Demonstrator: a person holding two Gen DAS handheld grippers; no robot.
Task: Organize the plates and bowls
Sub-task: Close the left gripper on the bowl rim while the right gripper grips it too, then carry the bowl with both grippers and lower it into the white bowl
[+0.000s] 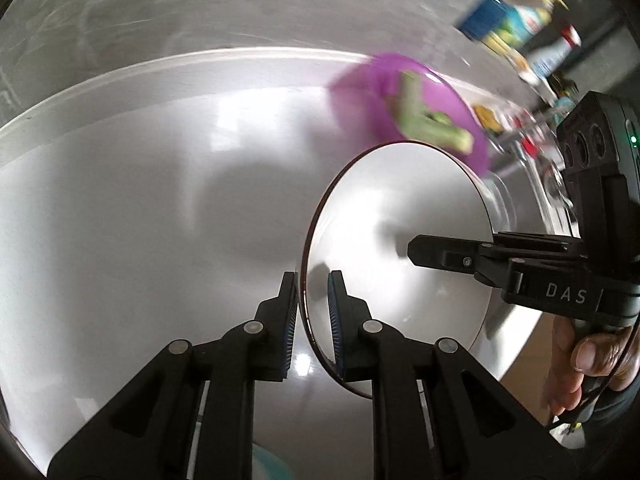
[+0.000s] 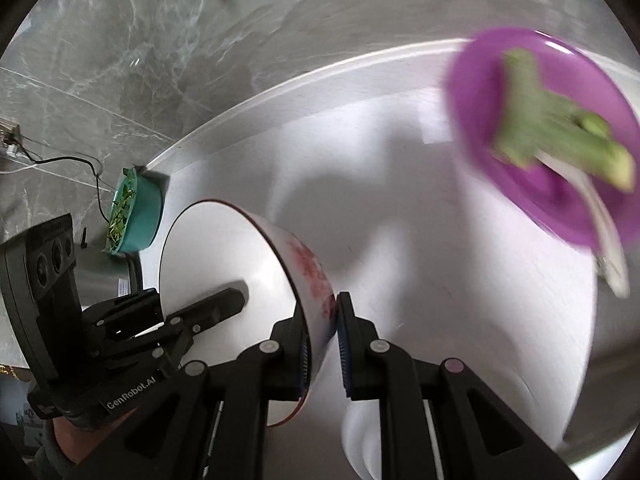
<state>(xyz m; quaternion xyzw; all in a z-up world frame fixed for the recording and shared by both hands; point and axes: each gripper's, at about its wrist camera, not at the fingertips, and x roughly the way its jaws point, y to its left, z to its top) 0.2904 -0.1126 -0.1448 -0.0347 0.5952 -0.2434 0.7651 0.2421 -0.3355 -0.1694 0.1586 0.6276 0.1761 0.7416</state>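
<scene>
Your left gripper is clamped on the rim of one white bowl, a pad on each side of the wall, and the bowl is tipped on edge above the pale counter. Your right gripper grips the opposite rim of that same bowl, one finger inside and one against the red-patterned outer wall, so both tools carry a single dish between them. Farther out you have one purple plate, blurred, with green vegetable pieces on it. By the counter's far left corner stands one teal bowl holding green shreds. At the bottom edge of the right wrist view sits another white dish, too cropped to identify. Several blurred containers line the back.
</scene>
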